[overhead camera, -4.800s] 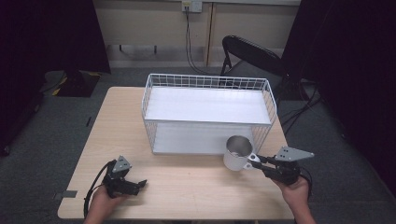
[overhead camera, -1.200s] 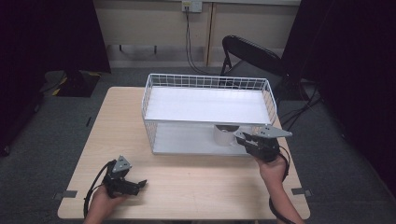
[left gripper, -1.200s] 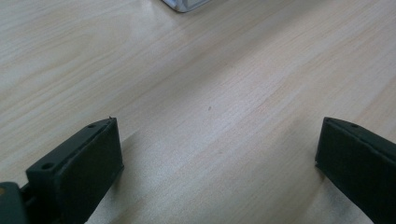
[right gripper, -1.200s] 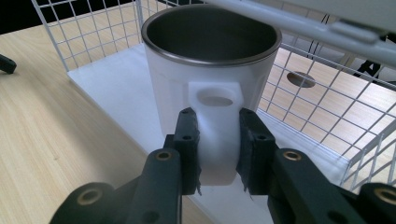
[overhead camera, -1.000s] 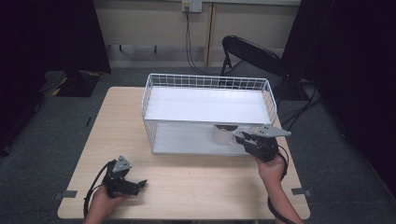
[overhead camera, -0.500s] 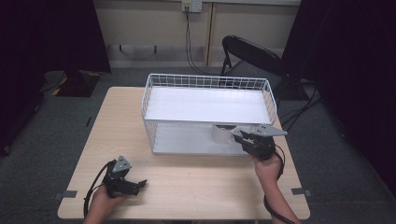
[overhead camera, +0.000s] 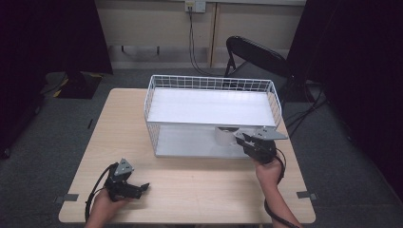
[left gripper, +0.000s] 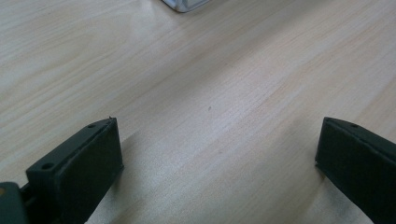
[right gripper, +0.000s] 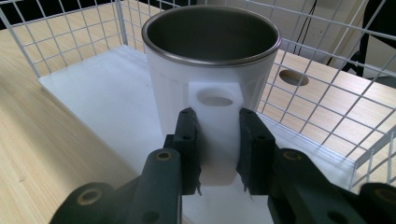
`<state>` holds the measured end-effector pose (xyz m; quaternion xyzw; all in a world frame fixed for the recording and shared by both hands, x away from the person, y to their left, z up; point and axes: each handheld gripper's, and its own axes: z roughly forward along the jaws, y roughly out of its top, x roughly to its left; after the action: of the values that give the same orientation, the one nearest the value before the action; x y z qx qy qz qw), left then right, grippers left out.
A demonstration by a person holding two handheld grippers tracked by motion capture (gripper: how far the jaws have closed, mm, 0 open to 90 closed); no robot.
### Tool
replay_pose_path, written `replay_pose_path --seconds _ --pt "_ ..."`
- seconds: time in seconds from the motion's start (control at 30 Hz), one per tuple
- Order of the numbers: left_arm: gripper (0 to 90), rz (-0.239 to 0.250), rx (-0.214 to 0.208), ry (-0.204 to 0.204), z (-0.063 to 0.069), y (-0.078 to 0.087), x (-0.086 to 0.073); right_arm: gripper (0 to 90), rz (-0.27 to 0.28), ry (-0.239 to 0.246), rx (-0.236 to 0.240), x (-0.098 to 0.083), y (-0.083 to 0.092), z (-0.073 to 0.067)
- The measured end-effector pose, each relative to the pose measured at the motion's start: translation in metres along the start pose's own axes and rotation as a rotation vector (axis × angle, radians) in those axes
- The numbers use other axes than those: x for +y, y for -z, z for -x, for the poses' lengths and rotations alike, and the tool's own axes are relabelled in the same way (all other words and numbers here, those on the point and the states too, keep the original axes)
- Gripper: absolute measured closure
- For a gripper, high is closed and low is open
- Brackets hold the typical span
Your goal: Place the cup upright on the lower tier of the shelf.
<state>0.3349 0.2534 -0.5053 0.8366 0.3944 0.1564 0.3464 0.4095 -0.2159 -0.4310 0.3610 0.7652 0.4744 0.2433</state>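
One mug [right gripper: 211,79] clamped in right gripper [right gripper: 217,140].

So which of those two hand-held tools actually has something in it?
The right tool, at the wire basket: it is clamped on the handle of the white mug. The left tool lies wide open over bare table.

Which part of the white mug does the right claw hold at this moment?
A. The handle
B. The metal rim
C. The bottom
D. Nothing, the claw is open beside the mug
A. In the right gripper view, the two black jaws of the right claw press on both sides of the white handle of the mug, which stands upright over the lower shelf of the wire basket.
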Motion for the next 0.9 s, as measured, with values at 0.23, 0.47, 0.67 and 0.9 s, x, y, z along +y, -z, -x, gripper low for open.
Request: replay_pose_path --seconds 0.23,0.47,0.67,0.9 --pt "0.0 0.000 0.000 0.000 0.000 0.000 0.000 72.0 -0.004 -0.003 -0.015 -0.004 -0.005 0.000" --pt "0.0 -0.001 0.000 -0.001 0.000 0.000 0.000 71.9 -0.007 -0.010 -0.027 -0.007 -0.007 0.002" --pt "0.0 0.000 0.000 0.000 0.000 0.000 0.000 71.9 -0.012 -0.006 -0.040 -0.008 -0.010 0.001" --pt "0.0 -0.001 0.000 0.000 0.000 0.000 0.000 71.9 -0.018 -0.005 -0.041 -0.009 -0.013 -0.002"
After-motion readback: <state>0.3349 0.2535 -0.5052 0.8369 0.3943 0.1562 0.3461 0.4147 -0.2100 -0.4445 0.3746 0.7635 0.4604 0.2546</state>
